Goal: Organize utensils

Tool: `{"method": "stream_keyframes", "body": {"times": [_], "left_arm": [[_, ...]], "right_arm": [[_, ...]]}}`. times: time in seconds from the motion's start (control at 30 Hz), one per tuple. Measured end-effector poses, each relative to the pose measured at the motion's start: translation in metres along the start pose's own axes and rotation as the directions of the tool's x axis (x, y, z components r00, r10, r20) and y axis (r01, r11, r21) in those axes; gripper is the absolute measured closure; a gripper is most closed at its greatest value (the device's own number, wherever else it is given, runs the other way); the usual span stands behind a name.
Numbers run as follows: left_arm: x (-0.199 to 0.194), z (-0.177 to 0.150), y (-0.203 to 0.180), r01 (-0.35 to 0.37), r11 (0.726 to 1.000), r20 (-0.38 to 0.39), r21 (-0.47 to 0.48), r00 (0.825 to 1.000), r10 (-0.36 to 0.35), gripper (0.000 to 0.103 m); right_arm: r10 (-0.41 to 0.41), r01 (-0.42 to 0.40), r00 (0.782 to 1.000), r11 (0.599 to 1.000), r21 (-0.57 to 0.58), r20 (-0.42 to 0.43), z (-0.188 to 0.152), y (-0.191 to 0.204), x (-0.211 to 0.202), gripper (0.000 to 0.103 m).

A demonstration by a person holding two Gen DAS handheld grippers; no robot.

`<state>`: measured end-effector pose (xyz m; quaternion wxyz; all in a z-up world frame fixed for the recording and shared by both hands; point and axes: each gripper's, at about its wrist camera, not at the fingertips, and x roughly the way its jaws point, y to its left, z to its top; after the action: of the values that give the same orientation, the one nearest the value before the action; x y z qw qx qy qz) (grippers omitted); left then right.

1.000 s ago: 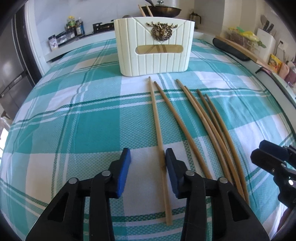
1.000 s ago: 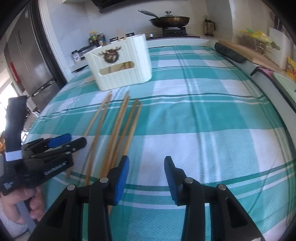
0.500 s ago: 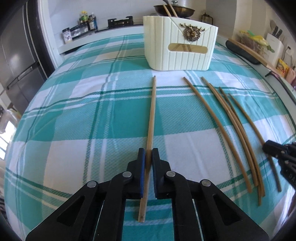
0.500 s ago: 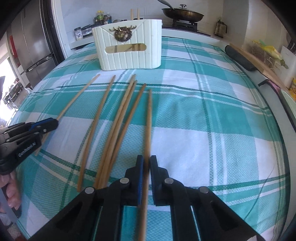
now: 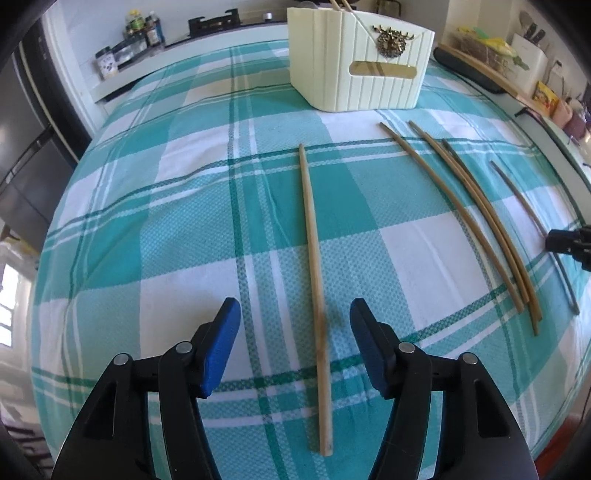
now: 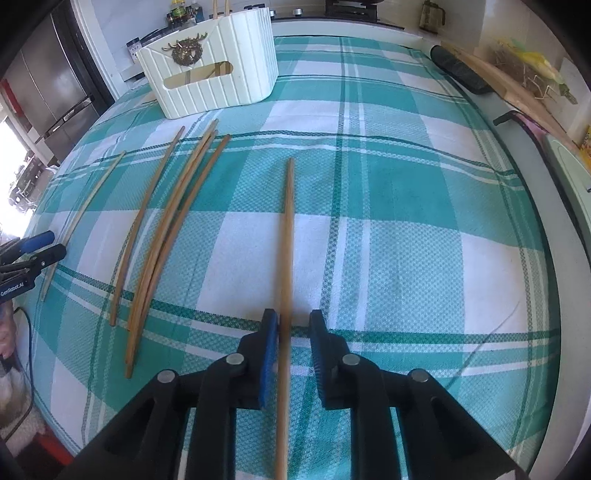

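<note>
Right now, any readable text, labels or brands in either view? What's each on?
"GenRobot.AI": on the body of the left gripper, seen in the right wrist view.
Spice jars: labels too small to read.
Yellow packet: print blurred.
Utensil holder: only a deer emblem, no text.

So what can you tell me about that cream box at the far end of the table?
The box is cream-white, plastic-looking, with vertical ribs and rounded corners. Its front has a slot-shaped handle cutout and a brassy stag-head ornament in a wreath above it. It stands upright on the checked tablecloth, beyond the chopsticks lying loose there. Two chopstick ends poke out of its top, and more wood shows through the slot. Neither gripper touches it.
</note>
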<state>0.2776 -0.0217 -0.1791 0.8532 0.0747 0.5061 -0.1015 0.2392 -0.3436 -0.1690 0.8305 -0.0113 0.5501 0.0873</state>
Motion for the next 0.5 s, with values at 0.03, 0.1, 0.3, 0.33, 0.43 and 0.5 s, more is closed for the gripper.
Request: {"method": "stream_keyframes", "body": {"times": [0.03,0.1,0.3,0.33,0.43,0.5], "left_arm": [[0.004,0.007,-0.001,0.0,1.0,-0.012,0.018,1.0,0.0,0.039],[0.015,0.02,-0.003,0.013,0.998,-0.052,0.059,0.999,-0.01,0.039],[0.037,0.064,0.002,0.035,0.996,-0.117,0.08,0.993,-0.025,0.048],[0.041,0.07,0.002,0.05,0.996,-0.131,0.071,0.991,-0.041,0.056],[0.048,0.087,0.005,0.063,0.997,-0.14,0.036,0.989,-0.057,0.096],[0.049,0.092,0.004,0.059,0.998,-0.129,0.024,0.99,-0.056,0.098]], "right_arm": [[0.011,-0.011,1.0,1.0,-0.01,-0.013,0.004,0.001,0.001,0.078],[0.028,-0.029,0.999,0.999,-0.038,-0.034,0.01,0.005,0.005,0.074],[-0.007,0.002,0.999,0.995,-0.101,-0.048,0.044,0.015,0.022,0.074],[-0.009,0.004,0.999,0.995,-0.098,-0.044,0.051,0.014,0.025,0.075],[-0.023,0.02,0.999,0.996,-0.091,-0.032,0.075,0.016,0.034,0.089],[-0.029,0.027,0.999,0.995,-0.092,-0.026,0.087,0.018,0.039,0.096]]}}
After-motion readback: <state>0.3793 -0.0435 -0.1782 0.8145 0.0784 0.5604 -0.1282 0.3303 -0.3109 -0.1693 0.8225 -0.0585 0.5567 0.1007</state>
